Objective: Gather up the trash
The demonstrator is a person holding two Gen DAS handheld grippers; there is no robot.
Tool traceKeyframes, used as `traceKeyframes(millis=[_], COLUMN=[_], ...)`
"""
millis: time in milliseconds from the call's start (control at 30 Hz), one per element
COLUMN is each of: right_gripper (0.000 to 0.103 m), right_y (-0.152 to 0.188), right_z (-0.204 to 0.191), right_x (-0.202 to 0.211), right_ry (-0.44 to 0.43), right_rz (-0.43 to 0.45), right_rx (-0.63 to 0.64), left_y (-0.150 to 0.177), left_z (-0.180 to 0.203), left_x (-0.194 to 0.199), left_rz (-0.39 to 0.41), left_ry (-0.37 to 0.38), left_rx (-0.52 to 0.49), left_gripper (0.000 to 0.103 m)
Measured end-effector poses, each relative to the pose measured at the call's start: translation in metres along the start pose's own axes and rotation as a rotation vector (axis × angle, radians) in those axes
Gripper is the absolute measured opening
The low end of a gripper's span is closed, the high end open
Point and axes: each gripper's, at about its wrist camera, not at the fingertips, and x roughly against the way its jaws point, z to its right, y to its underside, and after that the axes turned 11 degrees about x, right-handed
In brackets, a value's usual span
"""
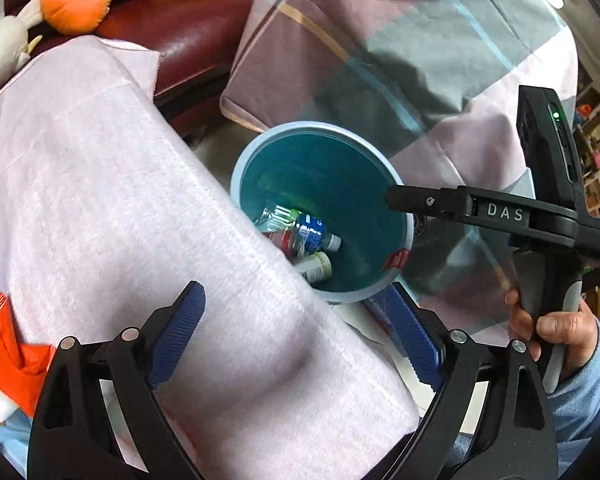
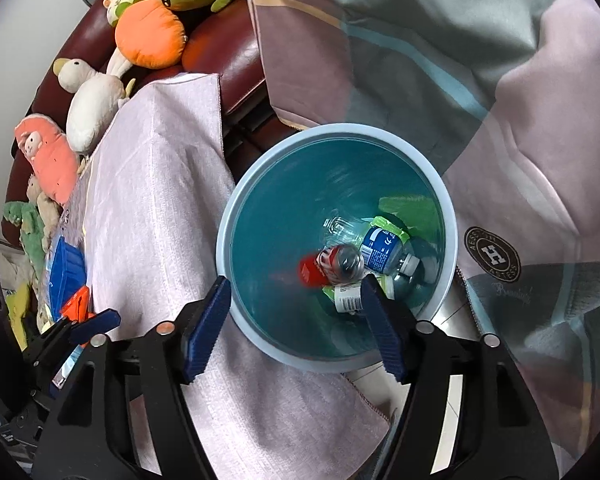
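Red can (image 2: 328,266) drops beyond the spread right claw (image 2: 296,328) into the bin (image 2: 236,216).

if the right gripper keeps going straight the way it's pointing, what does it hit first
Probably the trash in the blue bin. The right gripper is open, aimed down into the bin's mouth, with the red can nearest its line. Depth is hard to judge; its left finger could clip the rim.
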Motion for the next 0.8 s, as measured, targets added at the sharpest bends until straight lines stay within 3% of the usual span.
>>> traceKeyframes(millis=[133, 400, 800], right_gripper=[0.072, 0.076, 0.08], right_y=[0.001, 0.002, 0.018], right_z=[-0.014, -0.062, -0.184], right_x=[0.005, 0.019, 0.016], right_ry=[0.017, 0.027, -0.003], right_rz=[-0.005, -0.003, -0.046], right_rx=[0.02, 0.094, 0.302], left_y=[0.007, 0.027, 0.079], left_z=[-0.014, -0.053, -0.142], left_x=[0.016, 0.057, 0.125], left_rz=[0.024, 0.095, 0.205], left_ry=[0.014, 0.019, -0.036], left_rx=[0.026, 0.097, 0.27], left_gripper=[0.092, 0.092, 0.095])
